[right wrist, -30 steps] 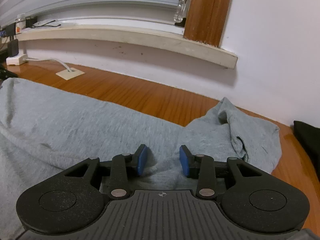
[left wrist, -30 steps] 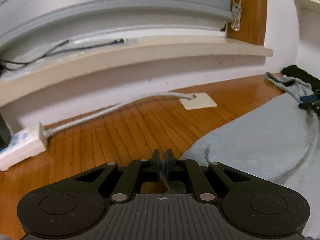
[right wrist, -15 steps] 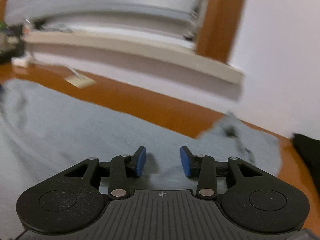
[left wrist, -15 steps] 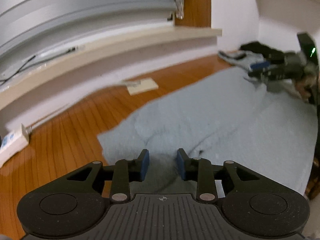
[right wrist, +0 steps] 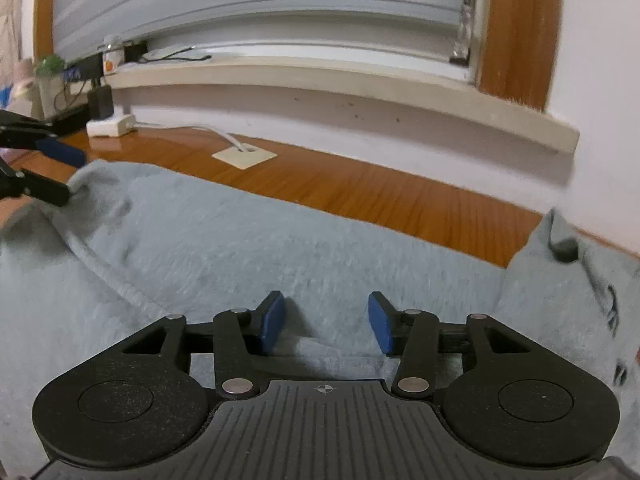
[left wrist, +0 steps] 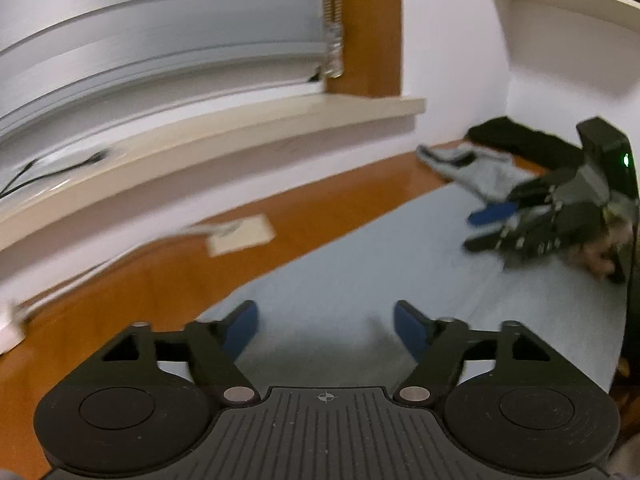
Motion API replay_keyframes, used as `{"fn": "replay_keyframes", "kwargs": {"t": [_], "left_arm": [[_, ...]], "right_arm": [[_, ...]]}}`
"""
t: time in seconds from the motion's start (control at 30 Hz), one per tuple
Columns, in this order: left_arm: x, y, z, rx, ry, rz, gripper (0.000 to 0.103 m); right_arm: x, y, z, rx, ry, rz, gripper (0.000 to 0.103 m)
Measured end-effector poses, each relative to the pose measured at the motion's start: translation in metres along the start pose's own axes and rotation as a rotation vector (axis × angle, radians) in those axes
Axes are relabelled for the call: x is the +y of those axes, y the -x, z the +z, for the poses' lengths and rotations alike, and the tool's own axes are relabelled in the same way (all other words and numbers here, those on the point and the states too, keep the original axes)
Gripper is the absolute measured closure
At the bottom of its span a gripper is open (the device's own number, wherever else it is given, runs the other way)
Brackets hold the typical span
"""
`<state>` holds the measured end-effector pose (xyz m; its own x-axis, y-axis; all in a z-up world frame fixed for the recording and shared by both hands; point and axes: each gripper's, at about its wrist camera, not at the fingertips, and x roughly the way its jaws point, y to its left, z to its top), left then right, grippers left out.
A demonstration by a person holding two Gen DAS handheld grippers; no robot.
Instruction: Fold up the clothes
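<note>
Meanwhile, left gripper [left wrist: 325, 326] and right gripper [right wrist: 326, 322], jaws apart and gripping nothing, hover over a light grey fleece garment [right wrist: 304, 252] on the glossy wooden bench [right wrist: 360, 184].

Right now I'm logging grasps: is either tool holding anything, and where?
Nothing: left tool and right tool are both open above the grey garment.

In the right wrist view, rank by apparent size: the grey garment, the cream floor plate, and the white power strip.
1. Grey garment: fills most of the lower frame, by far the largest.
2. Cream floor plate and white power strip: both small and look alike in extent; the strip lies farther from the camera, so I won't rank them.
</note>
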<state>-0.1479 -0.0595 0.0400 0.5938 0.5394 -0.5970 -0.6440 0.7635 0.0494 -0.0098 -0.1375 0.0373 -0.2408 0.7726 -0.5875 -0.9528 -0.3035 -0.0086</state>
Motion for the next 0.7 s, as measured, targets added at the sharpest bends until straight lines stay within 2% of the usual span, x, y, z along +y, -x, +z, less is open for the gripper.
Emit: {"fn": "replay_keyframes", "kwargs": {"t": [0.17,0.3,0.5,0.7], "left_arm": [[-0.035,-0.046,0.018,-0.004,0.005,-0.039,0.023],[-0.049,-0.074,0.006,0.025,-0.037,-0.02,0.022],[-0.018,-0.071,0.007,0.034,0.056,-0.016,0.026],[0.021,-0.064,0.008,0.039,0.059,0.018,0.026]], "right_arm": [[-0.007,-0.004,0.0,0.006,-0.035,0.024,0.048],[-0.004,-0.003,0.0,0.005,-0.019,0.009,0.047],[-0.005,-0.009,0.004,0.005,-0.033,0.013,0.046],[0.009,-0.034,0.022,0.006,-0.023,0.024,0.045]]}}
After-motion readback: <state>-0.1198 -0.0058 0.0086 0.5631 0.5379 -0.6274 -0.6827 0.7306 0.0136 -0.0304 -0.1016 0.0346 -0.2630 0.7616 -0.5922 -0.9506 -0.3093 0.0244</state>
